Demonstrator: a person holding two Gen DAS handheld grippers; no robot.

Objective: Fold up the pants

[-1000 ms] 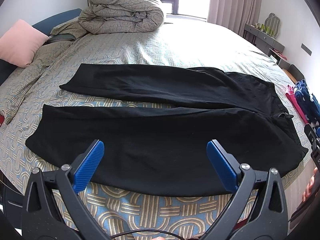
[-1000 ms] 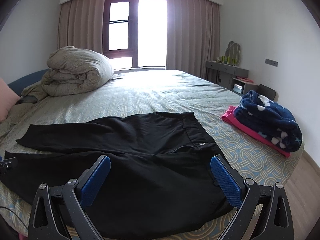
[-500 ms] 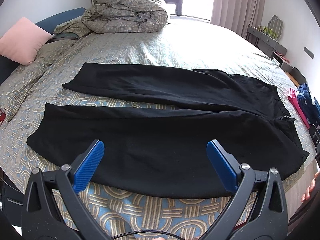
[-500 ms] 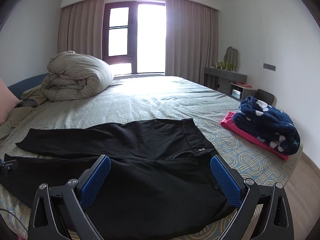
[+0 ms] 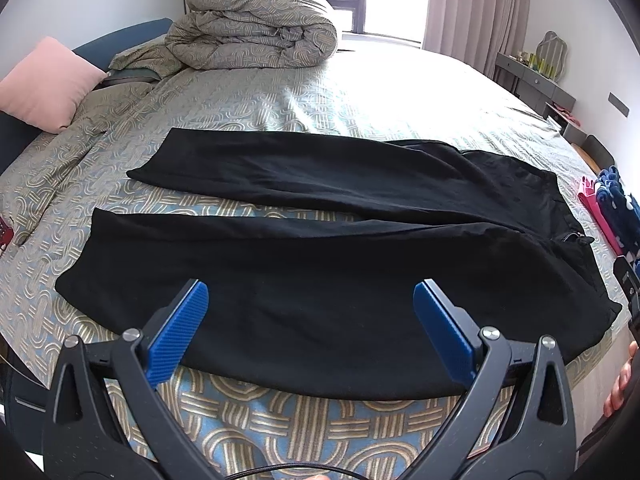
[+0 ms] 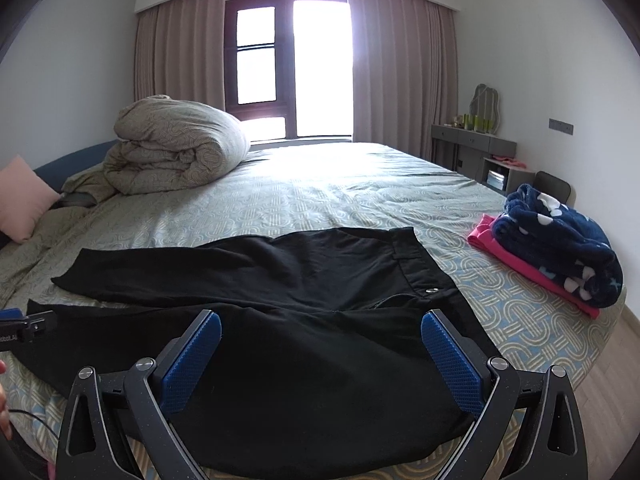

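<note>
- The black pants (image 5: 320, 272) lie flat on the bed (image 5: 360, 92), legs spread toward 9 o'clock and waistband (image 6: 416, 264) toward 3 o'clock: laid out, I judge, so one leg can go over the other.
- The left tongs (image 5: 311, 320) hover wide open over the near leg, gripping nothing.
- The right tongs (image 6: 321, 354) hover wide open by the seat, also gripping nothing.
- A rolled duvet (image 5: 256, 24) sits at 12 o'clock; a blue blanket (image 6: 560, 240) on a pink cloth (image 6: 520, 256) sits at 3 o'clock, clear of the pants.
- The pants' near hem is cut off behind both tongs.

Black pants (image 5: 320, 264) lie flat, unfolded on the bed (legs spread apart, waistband rightward)
</note>
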